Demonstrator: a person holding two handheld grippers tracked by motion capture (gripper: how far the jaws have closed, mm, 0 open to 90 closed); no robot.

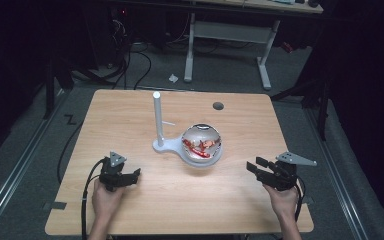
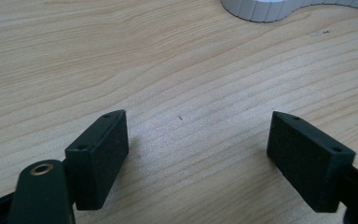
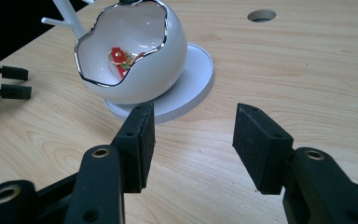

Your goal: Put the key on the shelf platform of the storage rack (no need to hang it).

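1. A person's left hand [image 1: 104,199] holds the left gripper [image 1: 130,176] low over the table [image 1: 130,110], near its front left edge, jaws pointing right toward the middle. A black cable trails from it down the table's left side.

2. The left gripper view settles what the high view leaves too small to read: its jaws stand spread wide with only bare wood between them. Ahead of them and to the right, at that view's top edge, lies a ribbed white stand base [image 2: 279,8], well apart from the pads.

3. Between the two grippers, a white post [image 1: 157,117] rises from the stand base, with a thin peg off its side. Just right of the post sits the bowl [image 1: 201,142], a white egg-shaped dish with a silver, wavy rim, resting on a round white disc [image 3: 193,77].

4. The right gripper view looks straight into the bowl's opening and shows a red and gold trinket [image 3: 120,58] at the bottom; from above the same contents read as a red blur.

5. The right gripper [image 1: 254,166], in the right hand [image 1: 283,200], points left at the bowl, near but apart from it. Its jaws are spread, nothing between them, the disc just beyond their tips.

6. At the far left of the right gripper view, the left gripper's black tips show.
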